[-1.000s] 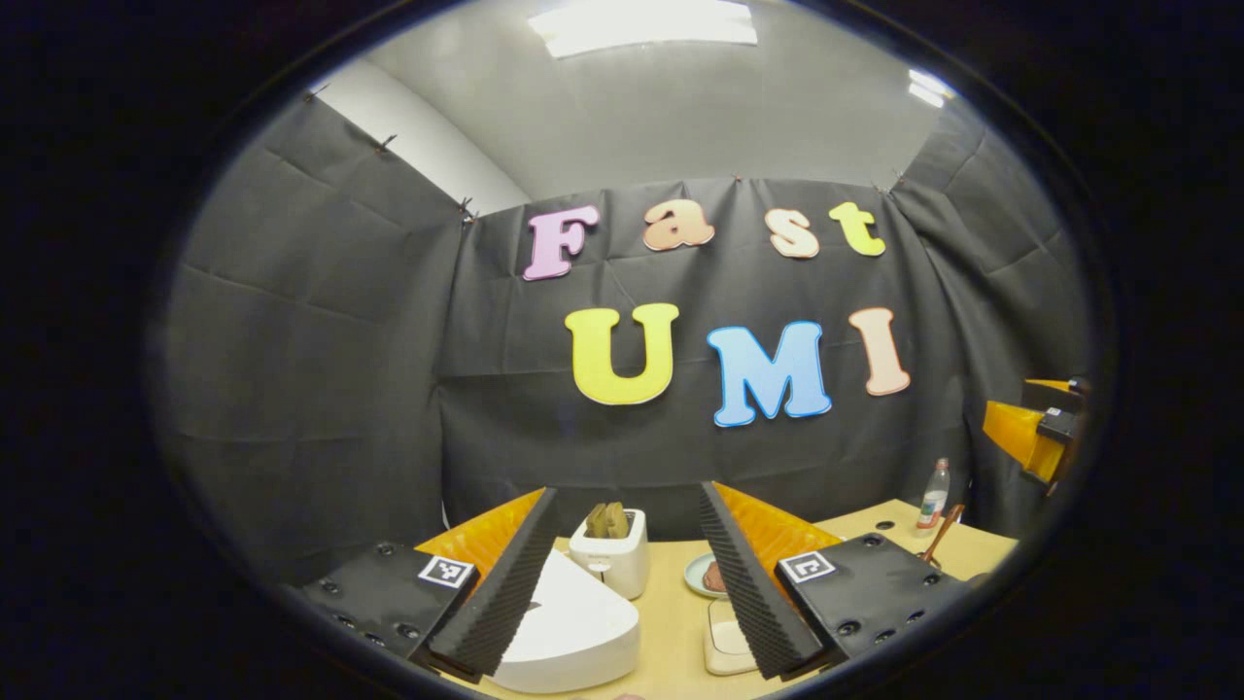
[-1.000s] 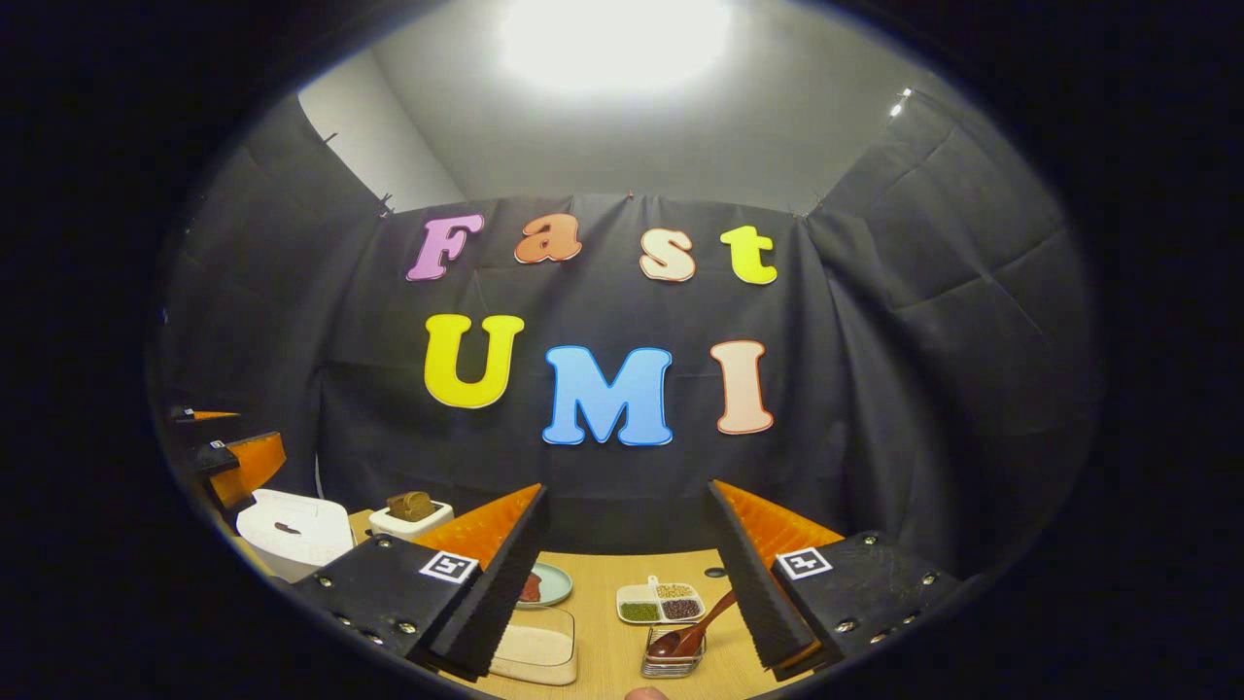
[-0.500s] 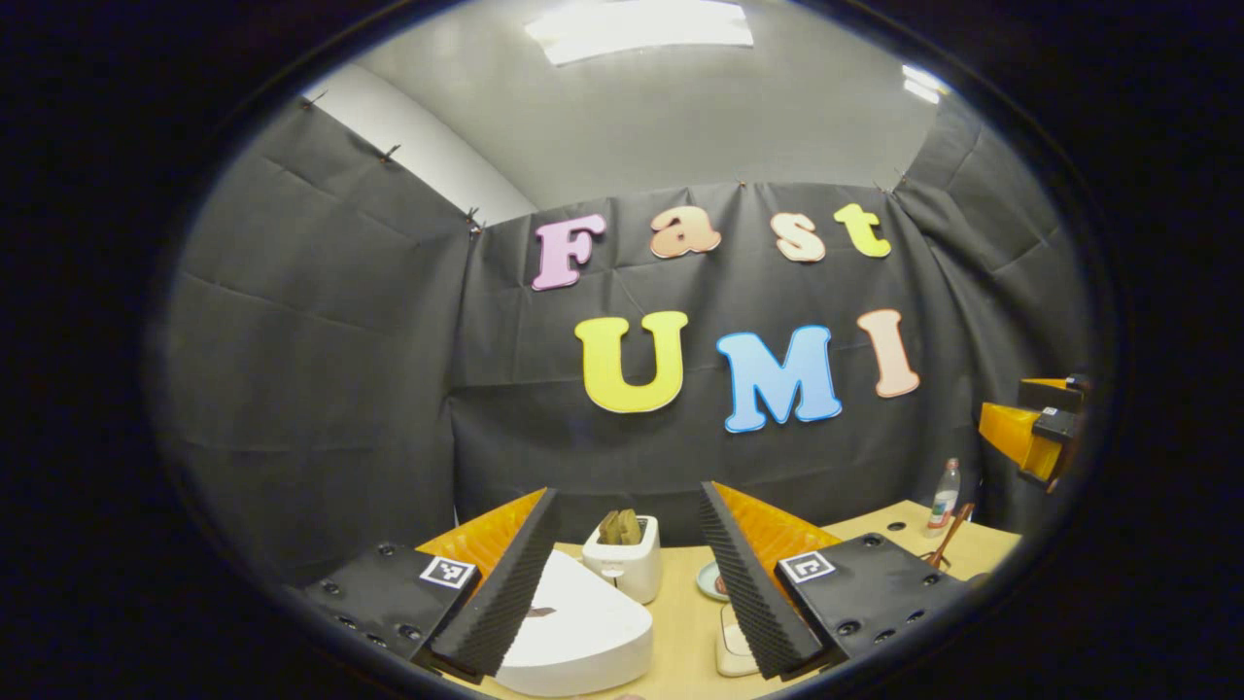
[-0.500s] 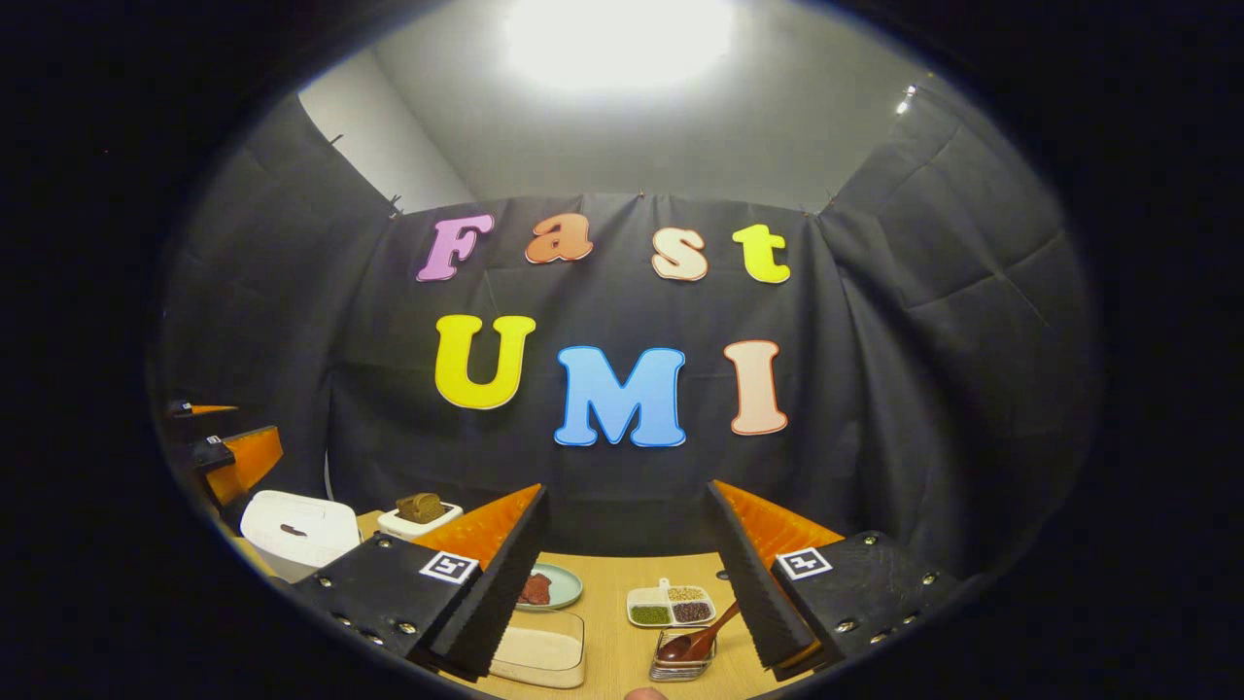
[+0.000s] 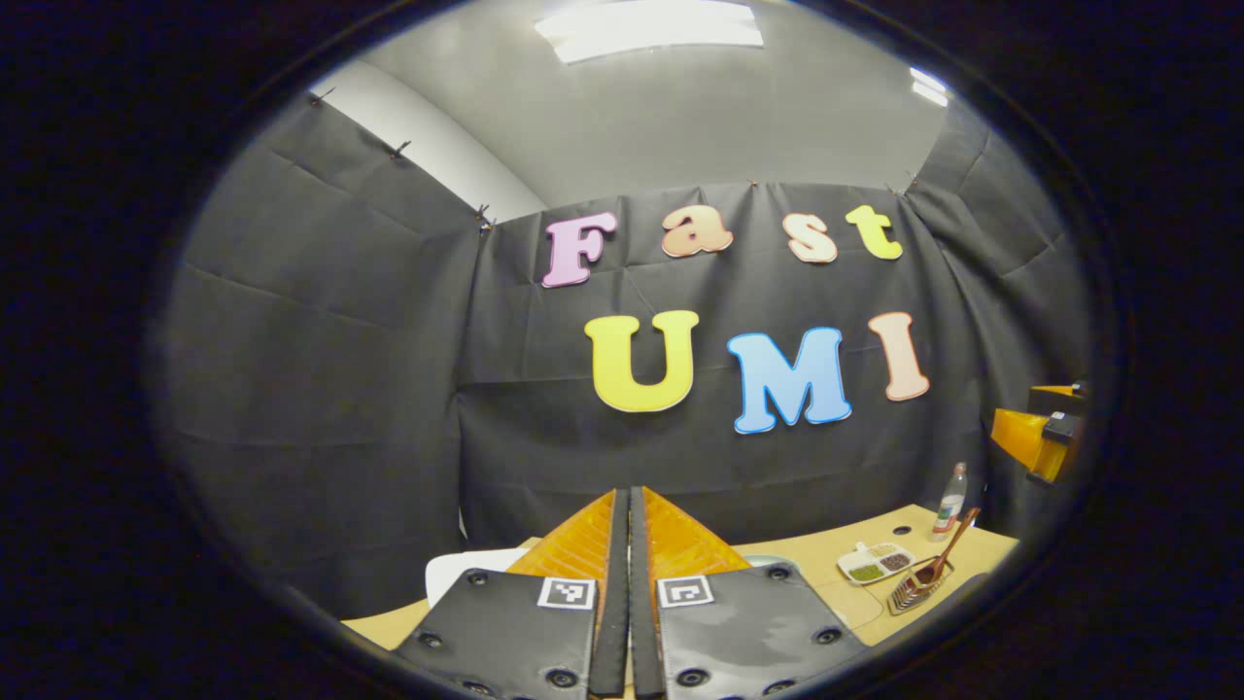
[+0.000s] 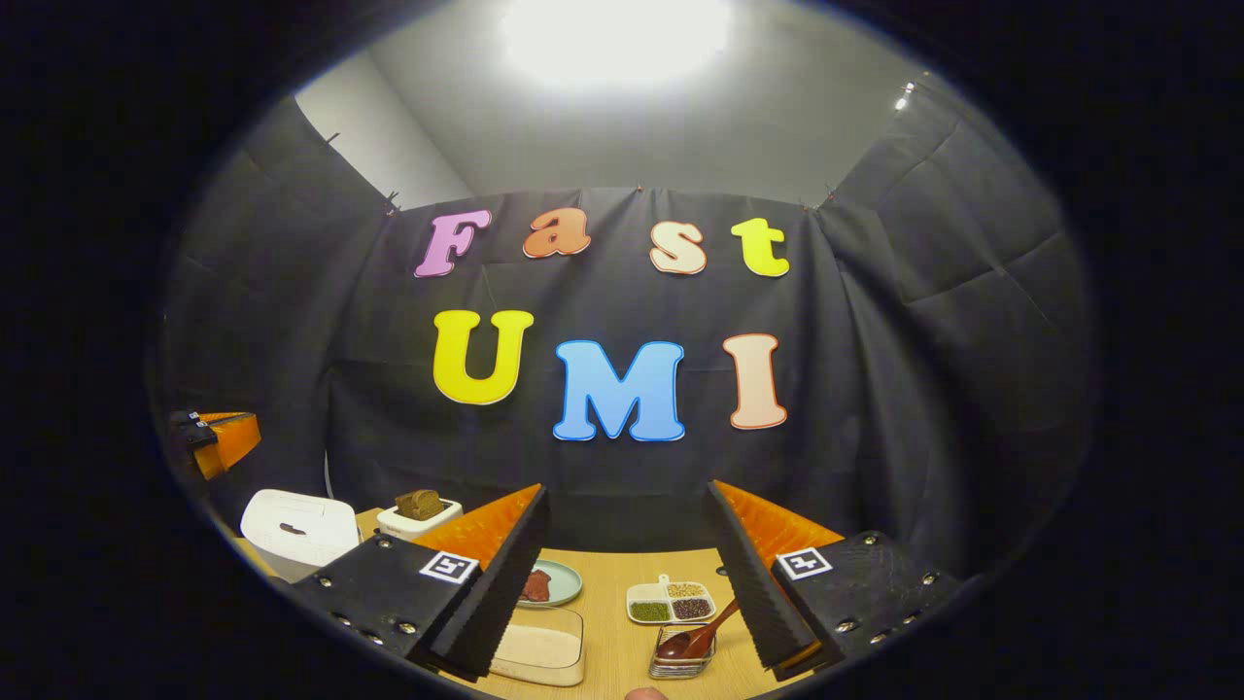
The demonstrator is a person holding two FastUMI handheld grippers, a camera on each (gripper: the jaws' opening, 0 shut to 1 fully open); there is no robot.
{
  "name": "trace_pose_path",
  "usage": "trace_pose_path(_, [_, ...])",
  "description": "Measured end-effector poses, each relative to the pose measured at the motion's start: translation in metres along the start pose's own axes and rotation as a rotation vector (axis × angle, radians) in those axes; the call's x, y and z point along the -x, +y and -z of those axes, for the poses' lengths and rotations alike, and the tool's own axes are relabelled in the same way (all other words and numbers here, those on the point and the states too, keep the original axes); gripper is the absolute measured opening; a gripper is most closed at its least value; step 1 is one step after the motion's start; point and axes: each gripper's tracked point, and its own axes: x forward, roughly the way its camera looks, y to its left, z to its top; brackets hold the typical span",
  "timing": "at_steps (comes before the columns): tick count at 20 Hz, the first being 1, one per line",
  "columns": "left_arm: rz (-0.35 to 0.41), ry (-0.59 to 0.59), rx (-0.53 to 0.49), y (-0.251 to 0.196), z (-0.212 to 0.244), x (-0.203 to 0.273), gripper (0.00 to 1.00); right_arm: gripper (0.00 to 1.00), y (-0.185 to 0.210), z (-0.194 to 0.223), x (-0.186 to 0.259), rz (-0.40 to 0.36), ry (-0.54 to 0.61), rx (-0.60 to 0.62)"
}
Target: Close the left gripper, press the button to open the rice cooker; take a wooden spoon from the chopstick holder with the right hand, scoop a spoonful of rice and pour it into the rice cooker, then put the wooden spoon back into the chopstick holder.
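Observation:
In the left gripper view my left gripper [image 5: 623, 494] is shut with nothing between its fingers, which meet above the table. A corner of the white rice cooker [image 5: 457, 574] peeks out to their left. The right gripper view has the rice cooker [image 6: 296, 530] at far left, lid down. My right gripper [image 6: 627, 491] is open and empty. Below its right finger the wooden spoon [image 6: 695, 637] leans in the wire chopstick holder [image 6: 678, 663]. A clear box of rice [image 6: 539, 647] sits under its left finger. The spoon [image 5: 948, 549] and holder [image 5: 909, 593] also stand at right.
A white toaster with bread [image 6: 418, 515] stands behind the cooker. A plate with meat [image 6: 544, 586] and a divided dish of beans [image 6: 669, 603] lie mid-table. A small bottle [image 5: 950, 501] stands at the far right edge of the wooden table [image 5: 826, 554].
My left gripper's fingers have closed from wide open to fully together, and its view has swung right and up. The right gripper has barely moved.

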Motion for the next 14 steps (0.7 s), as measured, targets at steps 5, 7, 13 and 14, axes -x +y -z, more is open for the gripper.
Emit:
trace_pose_path(5, [-0.038,0.092,-0.006,0.021,0.053,-0.017,0.08,0.96,-0.001,0.009,0.004,0.015,0.037,0.001])
trace_pose_path(7, [-0.052,0.129,-0.01,0.033,0.074,-0.027,0.08,0.96,-0.006,0.007,0.007,0.034,0.037,0.014])
trace_pose_path(13, [-0.142,0.265,0.01,0.084,0.143,-0.05,0.09,0.96,-0.011,0.007,0.018,0.075,0.05,0.046])
trace_pose_path(14, [-0.154,0.287,0.019,0.09,0.153,-0.052,0.09,0.96,-0.012,0.01,0.02,0.078,0.057,0.055])
